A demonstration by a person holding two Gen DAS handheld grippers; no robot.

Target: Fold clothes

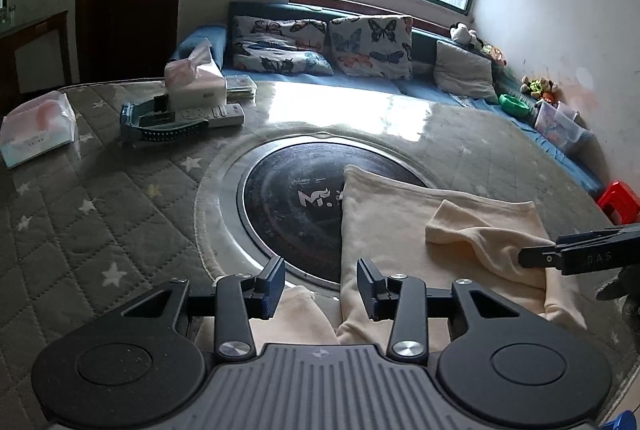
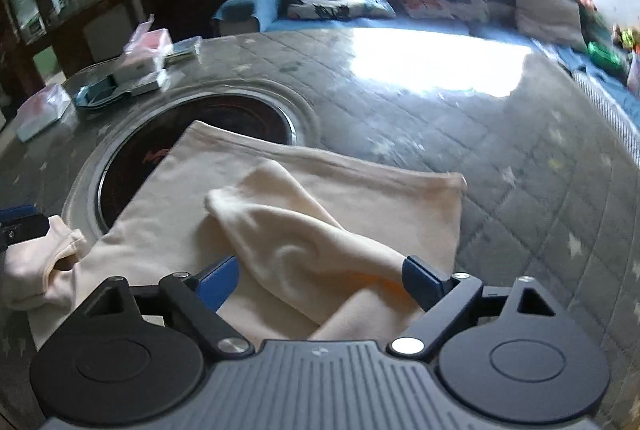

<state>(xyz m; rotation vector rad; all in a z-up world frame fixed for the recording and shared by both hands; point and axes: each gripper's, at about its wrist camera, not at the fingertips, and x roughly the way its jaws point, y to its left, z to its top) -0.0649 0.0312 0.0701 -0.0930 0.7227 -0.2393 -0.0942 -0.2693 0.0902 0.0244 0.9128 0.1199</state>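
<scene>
Home living room, sofa [image 1: 400, 86], butterfly cushions [image 1: 370, 46]

Quilted table [image 1: 100, 190]; cream garment [image 1: 400, 214], tissue packs [image 1: 36, 134], remote [image 1: 216, 116].

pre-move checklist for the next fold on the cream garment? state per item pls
1. Right sleeve folded over the cream garment: ok.
2. Right gripper open, pads off the sleeve: ok.
3. Left gripper open, nothing pinched: ok.
4. Left sleeve folded in: not ok, sticks out sideways.
5. Garment lies flat: cannot tell, near part hidden.
6. Tissue box and remote clear of garment: ok.
</scene>
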